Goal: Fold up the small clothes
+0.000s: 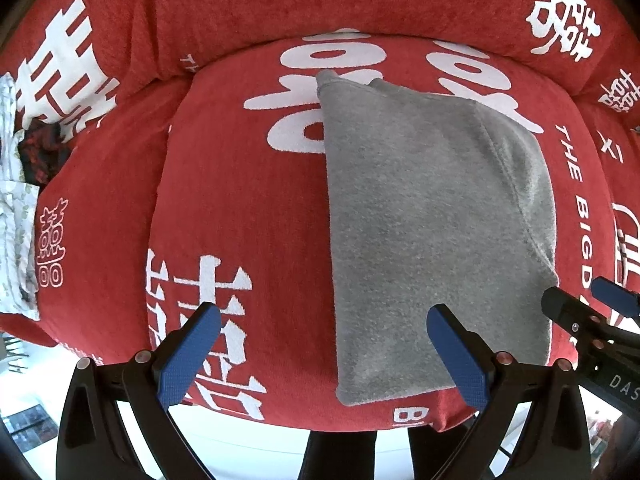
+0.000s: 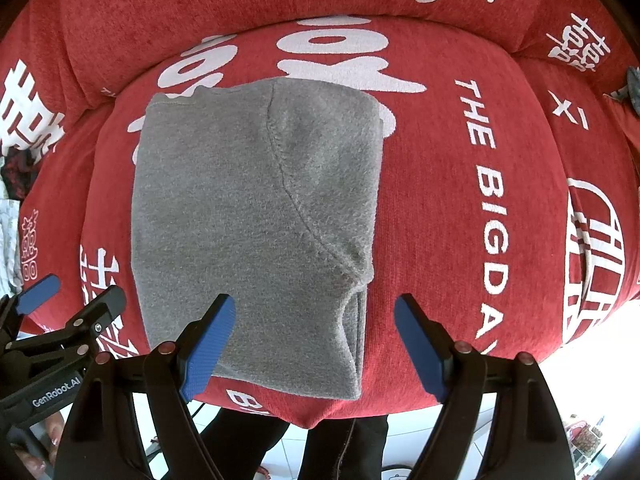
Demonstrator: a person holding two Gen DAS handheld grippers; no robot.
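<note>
Both grippers were held above the work with jaws apart and nothing between them: the left gripper (image 1: pixel 324 354) over the garment's near left corner, the right gripper (image 2: pixel 320 340) over its near right edge. The grey fleece garment (image 2: pixel 256 220), already folded into a rough rectangle, was lying flat on the red printed cushion (image 2: pixel 440 200). It was judged soft, light and limp, likely to sag when lifted, and best taken at the two near corners through all layers.
</note>
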